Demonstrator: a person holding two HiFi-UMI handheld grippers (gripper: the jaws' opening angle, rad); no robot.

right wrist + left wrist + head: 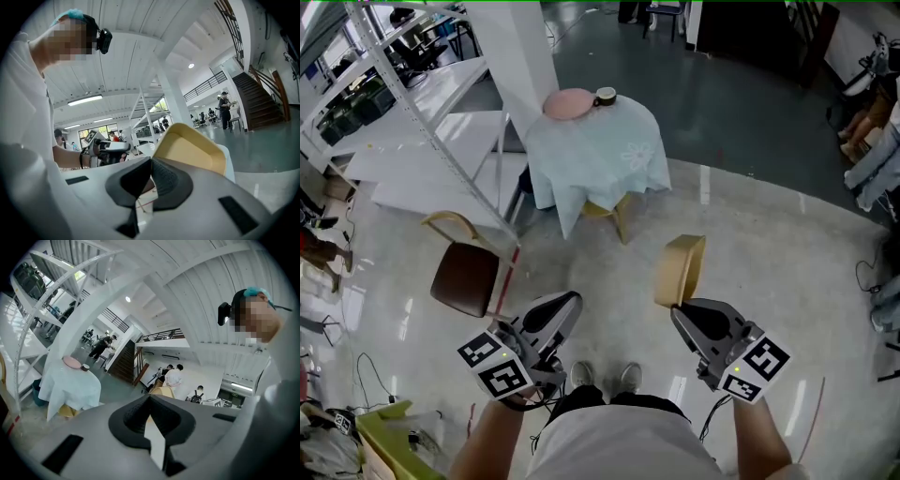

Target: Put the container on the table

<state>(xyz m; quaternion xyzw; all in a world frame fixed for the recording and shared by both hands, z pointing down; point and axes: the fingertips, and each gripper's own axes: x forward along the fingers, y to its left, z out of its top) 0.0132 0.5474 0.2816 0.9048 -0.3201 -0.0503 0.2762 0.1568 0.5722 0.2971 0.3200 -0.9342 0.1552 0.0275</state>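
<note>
The pale yellow shallow plastic container (679,270) stands on its edge, and its long axis points up and away from me. Its hollow side shows in the right gripper view. My left claw (565,307) is fully closed and holds nothing. My right claw (682,307) is closed on the container's lower rim. Under us is a glossy pale floor (769,253). A brown wooden chair (467,277) stands at the left, and the round table with a light blue cloth (600,150) is ahead, well apart from the container.
</note>
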